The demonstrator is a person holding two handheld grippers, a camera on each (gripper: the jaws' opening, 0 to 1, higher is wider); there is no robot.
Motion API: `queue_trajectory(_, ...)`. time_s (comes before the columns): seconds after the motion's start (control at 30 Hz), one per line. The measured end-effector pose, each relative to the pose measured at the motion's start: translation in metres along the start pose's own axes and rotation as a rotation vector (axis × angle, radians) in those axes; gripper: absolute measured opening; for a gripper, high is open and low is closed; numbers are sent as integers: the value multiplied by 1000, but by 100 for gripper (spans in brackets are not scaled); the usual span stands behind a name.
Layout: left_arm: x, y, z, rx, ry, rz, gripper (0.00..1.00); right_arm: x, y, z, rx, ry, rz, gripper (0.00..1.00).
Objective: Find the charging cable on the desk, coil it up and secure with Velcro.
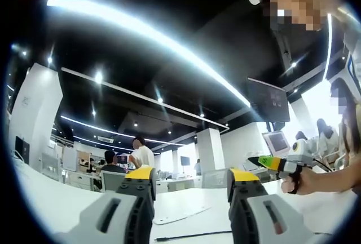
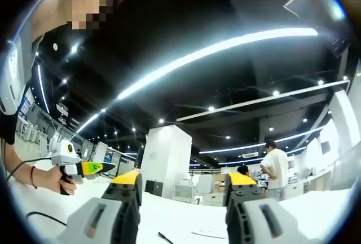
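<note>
A thin black charging cable (image 1: 194,235) lies on the white desk (image 1: 45,204), just beyond my left gripper (image 1: 192,186), whose yellow-tipped jaws stand wide apart and hold nothing. In the right gripper view a short black cable end (image 2: 164,236) shows low between the jaws of my right gripper (image 2: 185,192), which is open and holds nothing. Another black cable curve (image 2: 36,216) lies on the desk (image 2: 316,210) at the left. Each gripper shows in the other's view, held up by a hand: the right gripper (image 1: 276,165) and the left gripper (image 2: 84,168). I cannot make out any Velcro strap.
A flat white sheet (image 1: 180,213) lies on the desk past the cable, and shows again as a sheet (image 2: 208,234) in the right gripper view. Beyond the desk are a standing person (image 1: 142,155), a seated person (image 1: 111,164), a hanging monitor (image 1: 268,100) and white pillars (image 2: 166,162).
</note>
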State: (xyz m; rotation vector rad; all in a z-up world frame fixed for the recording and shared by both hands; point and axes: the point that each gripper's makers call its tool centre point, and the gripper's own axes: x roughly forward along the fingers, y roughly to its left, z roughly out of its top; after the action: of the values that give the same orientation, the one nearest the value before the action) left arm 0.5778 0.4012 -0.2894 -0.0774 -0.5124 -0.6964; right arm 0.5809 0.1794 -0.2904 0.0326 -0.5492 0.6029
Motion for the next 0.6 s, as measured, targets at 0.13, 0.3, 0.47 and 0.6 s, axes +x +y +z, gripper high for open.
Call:
queue_trajectory(0.13, 0, -1, 0, 2, 2, -2, 51, 0, -4, 7, 4, -23, -16, 60)
queue_trajectory(0.3, 0, 0, -4, 4, 15, 2, 51, 1, -5, 6, -6, -19, -13, 60)
queue_trajectory(0.47, 1, 1, -5, 5, 18, 3, 51, 0, -10, 3, 2, -11, -26, 60)
queue_trajectory(0.6, 1, 0, -5, 5, 20, 3, 51, 1, -8, 4, 2, -13, -23, 60)
